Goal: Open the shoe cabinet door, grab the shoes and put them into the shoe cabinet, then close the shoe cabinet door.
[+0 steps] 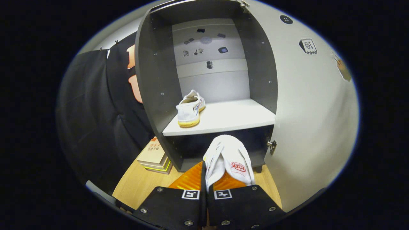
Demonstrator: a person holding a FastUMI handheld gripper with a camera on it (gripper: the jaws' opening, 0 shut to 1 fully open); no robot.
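Gripper [206, 179] fingers were drawn nearly together, pinching the white cloth upper of a shoe [228, 159] between them, so that the held shoe stood up just ahead of the fingertips with its opening and red-printed insole turned toward the camera. Its long axis appeared to run roughly along the fingers, pointing toward the shoe cabinet [150, 80], though the fisheye made the exact tilt hard to judge. What the coming move turned on was height and direction: the pale shelf [230, 118] lay beyond the fingers and above the held shoe, which sat in front of the dark lower compartment, so the shoe probably needed lifting and carrying forward to clear the shelf's front lip. The other shoe [190, 110] already rested on the left part of that shelf, heel toward the camera and toe pointing inward, leaving bare shelf to its right as the likely landing spot. It was a white canvas shoe with a yellowish sole and a striped marking on its side; the held one looked like its mate, soft and floppy at the collar. The cabinet door [313, 111] stood wide open on the right, its hinge [272, 145] showing near the held shoe. A stack of books [155, 156] lay on the wooden floor [134, 185] left of the cabinet.
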